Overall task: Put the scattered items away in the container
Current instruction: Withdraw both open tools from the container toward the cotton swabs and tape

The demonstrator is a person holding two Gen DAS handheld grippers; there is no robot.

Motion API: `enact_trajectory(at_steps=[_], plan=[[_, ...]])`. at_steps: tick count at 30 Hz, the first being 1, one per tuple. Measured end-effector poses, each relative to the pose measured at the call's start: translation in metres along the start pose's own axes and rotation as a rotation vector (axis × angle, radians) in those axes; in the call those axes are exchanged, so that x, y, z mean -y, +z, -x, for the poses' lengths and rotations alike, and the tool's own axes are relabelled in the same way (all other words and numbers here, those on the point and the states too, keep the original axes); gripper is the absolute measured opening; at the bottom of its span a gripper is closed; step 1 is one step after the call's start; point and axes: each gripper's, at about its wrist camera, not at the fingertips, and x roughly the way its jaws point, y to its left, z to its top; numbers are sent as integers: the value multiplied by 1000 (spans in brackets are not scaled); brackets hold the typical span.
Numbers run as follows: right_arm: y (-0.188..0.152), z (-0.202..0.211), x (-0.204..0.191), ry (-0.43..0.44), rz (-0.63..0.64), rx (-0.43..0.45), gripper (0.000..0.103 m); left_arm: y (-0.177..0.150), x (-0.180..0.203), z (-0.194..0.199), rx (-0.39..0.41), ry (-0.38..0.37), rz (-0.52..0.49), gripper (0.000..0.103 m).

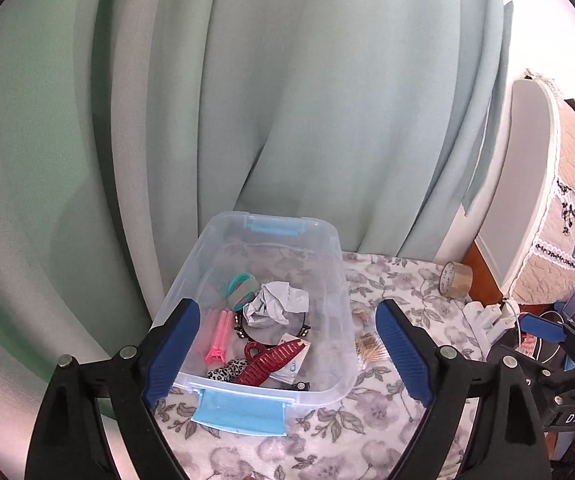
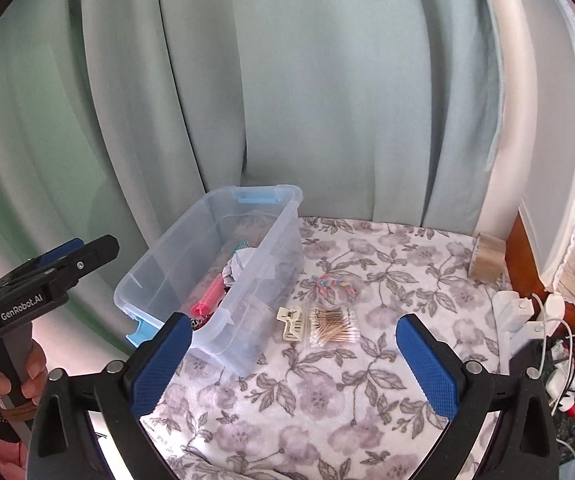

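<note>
Both the left gripper (image 1: 287, 350) and the right gripper (image 2: 293, 358) are spread, empty. Cotton swabs (image 2: 333, 326) and a cream hair clip (image 2: 292, 323) lie at the clear box's (image 2: 283, 236) four o'clock.

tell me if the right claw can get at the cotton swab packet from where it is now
Probably yes: the right claw is open, and the cotton swab packet lies flat on the floral cloth just ahead, with only the cream hair clip beside it.
</note>
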Motion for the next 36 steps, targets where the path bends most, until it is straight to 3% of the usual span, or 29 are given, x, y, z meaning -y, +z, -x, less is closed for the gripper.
enact_trajectory(at_steps=[12, 15, 18, 24, 27, 36], plan=[[-37, 39, 56, -93, -142, 58, 103, -20, 67, -17, -52, -177, -73, 95], [-42, 46, 67, -129, -171, 84, 103, -24, 79, -25, -81, -226, -72, 103], [-48, 50, 77, -151, -196, 101, 103, -28, 92, -31, -110, -280, -71, 103], [-57, 47, 97, -164, -246, 96, 103, -37, 114, -40, -129, -310, -75, 103], [-64, 44, 105, -177, -276, 90, 103, -44, 120, -53, -188, -347, -60, 103], [-77, 31, 125, -202, -316, 67, 103, -66, 132, -88, -293, -337, -54, 103]])
